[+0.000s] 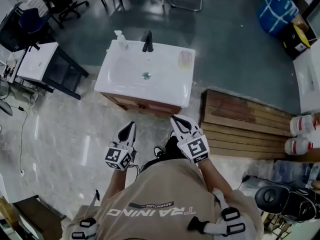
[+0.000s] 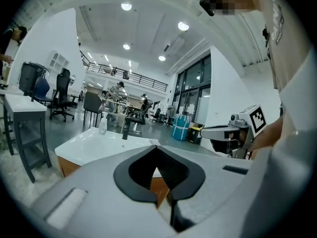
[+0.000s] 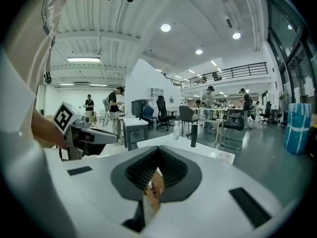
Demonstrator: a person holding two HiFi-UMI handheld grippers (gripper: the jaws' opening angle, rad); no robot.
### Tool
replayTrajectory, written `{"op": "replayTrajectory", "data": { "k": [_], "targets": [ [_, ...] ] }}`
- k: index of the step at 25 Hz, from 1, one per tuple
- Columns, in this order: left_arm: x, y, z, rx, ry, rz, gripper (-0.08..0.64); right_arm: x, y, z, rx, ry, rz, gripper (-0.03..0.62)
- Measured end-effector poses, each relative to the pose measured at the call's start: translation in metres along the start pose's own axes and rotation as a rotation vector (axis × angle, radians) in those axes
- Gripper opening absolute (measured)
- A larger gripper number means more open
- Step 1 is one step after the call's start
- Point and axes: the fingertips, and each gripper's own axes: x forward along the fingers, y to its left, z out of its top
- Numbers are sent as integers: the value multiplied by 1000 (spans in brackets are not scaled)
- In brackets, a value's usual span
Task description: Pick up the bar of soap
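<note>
The pale bar of soap (image 1: 185, 58) lies on the right rear corner of a white washbasin (image 1: 165, 89) on a wooden cabinet. A black tap (image 1: 147, 41) and a clear pump bottle (image 1: 120, 40) stand along the basin's back edge. Both grippers are held in front of the person's chest, short of the basin's near edge and pointing at it. My left gripper (image 1: 131, 126) (image 2: 157, 148) is shut with nothing in it. My right gripper (image 1: 176, 119) (image 3: 158, 150) is also shut and empty, well short of the soap. Each gripper view shows the basin (image 2: 94, 145) (image 3: 198, 150) ahead beyond the jaws.
A slatted wooden platform (image 1: 245, 124) lies on the floor right of the basin, with two red-and-white containers (image 1: 300, 134) at its far end. A grey desk (image 1: 42, 61) and office chairs stand to the left. A blue drum (image 1: 277, 4) is at the back right.
</note>
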Motion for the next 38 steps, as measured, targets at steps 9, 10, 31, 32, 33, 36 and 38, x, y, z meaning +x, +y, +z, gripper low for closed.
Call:
{"op": "replayTrajectory", "data": {
  "k": [9, 10, 31, 32, 33, 36, 38],
  "targets": [
    [22, 27, 8, 0, 28, 30, -8, 37, -15, -21, 50, 59, 34, 5],
    [25, 34, 11, 6, 37, 37, -8, 46, -18, -19, 56, 52, 40, 5],
    [179, 75, 98, 135, 56, -10, -8, 133, -191, -10, 65, -35, -89, 5],
    [181, 76, 96, 130, 62, -9, -8, 134, -193, -11, 75, -32, -89, 5],
    [183, 77, 95, 124, 65, -7, -8, 134, -194, -11, 80, -28, -86, 5],
    [193, 80, 98, 106, 62, -5, -6, 136, -203, -10, 73, -18, -87, 5],
    [200, 84, 100, 109, 62, -16, -8, 140, -209, -8, 70, -22, -101, 5]
  ]
}}
